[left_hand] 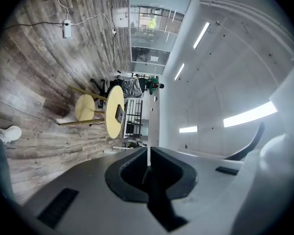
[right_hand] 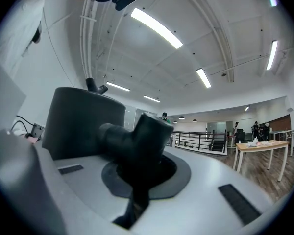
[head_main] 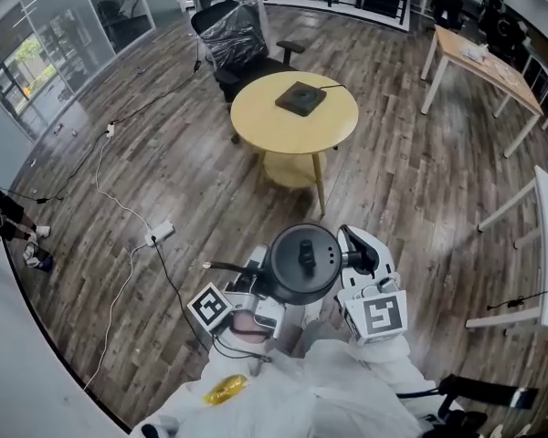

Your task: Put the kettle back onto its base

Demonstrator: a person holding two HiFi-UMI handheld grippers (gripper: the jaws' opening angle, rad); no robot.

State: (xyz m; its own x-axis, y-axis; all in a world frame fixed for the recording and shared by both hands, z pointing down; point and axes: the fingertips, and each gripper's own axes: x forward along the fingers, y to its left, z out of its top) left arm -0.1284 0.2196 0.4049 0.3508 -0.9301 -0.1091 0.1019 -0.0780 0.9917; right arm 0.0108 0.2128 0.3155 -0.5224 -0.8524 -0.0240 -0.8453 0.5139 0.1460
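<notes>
right claw (head_main: pixel 362 270) clenched on kettle (head_main: pixel 301 263) handle, kettle at its 9 | left claw (left_hand: pixel 148 168) clenched, empty, at kettle's 8 | base (head_main: pixel 300 98) on tabletop (head_main: pixel 256 121), kettle's 12

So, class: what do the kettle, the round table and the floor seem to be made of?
The kettle: likely matte black plastic or coated metal, dull sheen. The round table: pale smooth wood or laminate. The floor: wood-look planks, grain visible.
</notes>
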